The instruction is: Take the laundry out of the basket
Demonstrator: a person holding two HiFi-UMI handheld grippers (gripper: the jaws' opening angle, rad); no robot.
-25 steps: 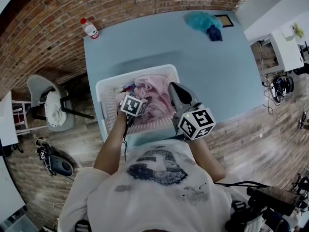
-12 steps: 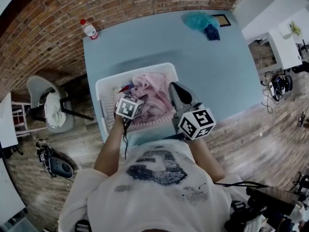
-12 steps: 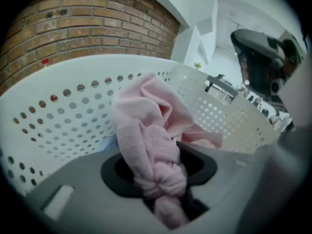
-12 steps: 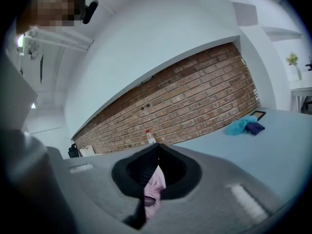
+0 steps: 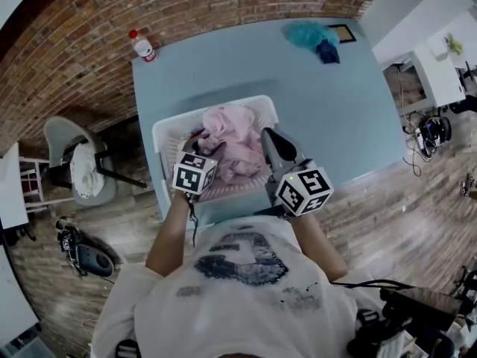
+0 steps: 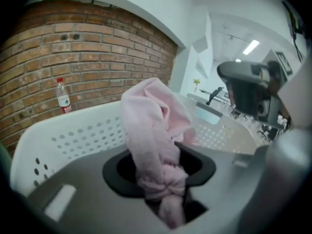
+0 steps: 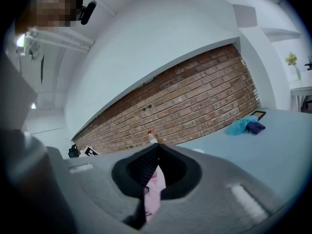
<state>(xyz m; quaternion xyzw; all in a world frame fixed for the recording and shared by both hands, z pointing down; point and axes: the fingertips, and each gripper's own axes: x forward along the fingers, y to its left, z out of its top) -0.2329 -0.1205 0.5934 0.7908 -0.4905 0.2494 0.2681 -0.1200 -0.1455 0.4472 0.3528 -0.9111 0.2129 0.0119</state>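
The right gripper [image 7: 157, 146] fills the lower part of the view with its grey body, and its dark fingers [image 7: 140, 167] meet at the tips. A strip of pink cloth [image 7: 155, 189] shows in the slit below the tips, though whether it is pinched there or only lies behind cannot be told. Beyond the tips a clear bottle [image 7: 152, 137] with a red cap stands on the blue bench [image 7: 278, 152] before a brick wall [image 7: 195, 96], and far off to the right a teal cloth [image 7: 240, 126] lies touching a dark blue cloth [image 7: 255, 127], with a small dark frame [image 7: 259, 115] just behind them.
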